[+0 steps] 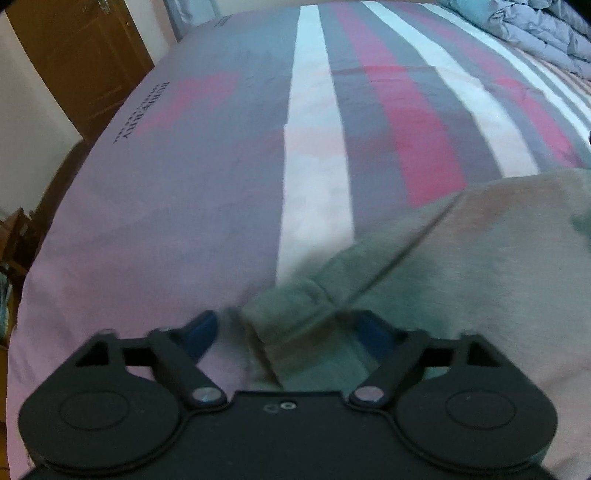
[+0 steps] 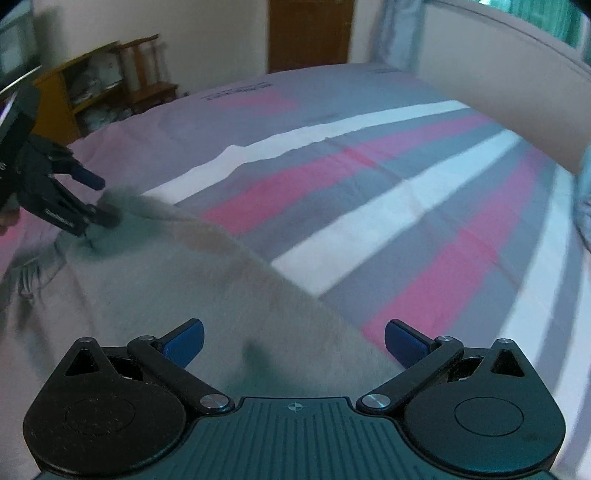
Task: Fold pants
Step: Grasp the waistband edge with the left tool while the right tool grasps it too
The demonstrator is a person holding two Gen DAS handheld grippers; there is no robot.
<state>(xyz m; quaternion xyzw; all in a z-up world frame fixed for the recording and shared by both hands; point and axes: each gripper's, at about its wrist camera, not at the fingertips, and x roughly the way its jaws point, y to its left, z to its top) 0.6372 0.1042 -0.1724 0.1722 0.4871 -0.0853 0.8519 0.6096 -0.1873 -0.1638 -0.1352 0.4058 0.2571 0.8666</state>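
Two blue-padded fingers of the left gripper (image 1: pixel 286 332) stand wide apart in the left wrist view, with a corner of the grey-beige pants (image 1: pixel 461 258) lying between them; no pad can be seen pressing on the cloth. From there the pants spread toward 3 o'clock over the striped bedsheet (image 1: pixel 314 129), and a grey quilt (image 1: pixel 535 33) is bunched at 1 o'clock. In the right wrist view the right gripper (image 2: pixel 293 341) is also spread wide and grips nothing; the pants (image 2: pixel 166 280) lie under and between its fingers, and run off toward 10 o'clock. There the left gripper (image 2: pixel 99 201) sits at the pants' far corner, jaws apart, blurred. The bedsheet (image 2: pixel 406 206) fills the view from 12 to 3 o'clock, and a wooden shelf (image 2: pixel 96 85) stands at 11 o'clock.
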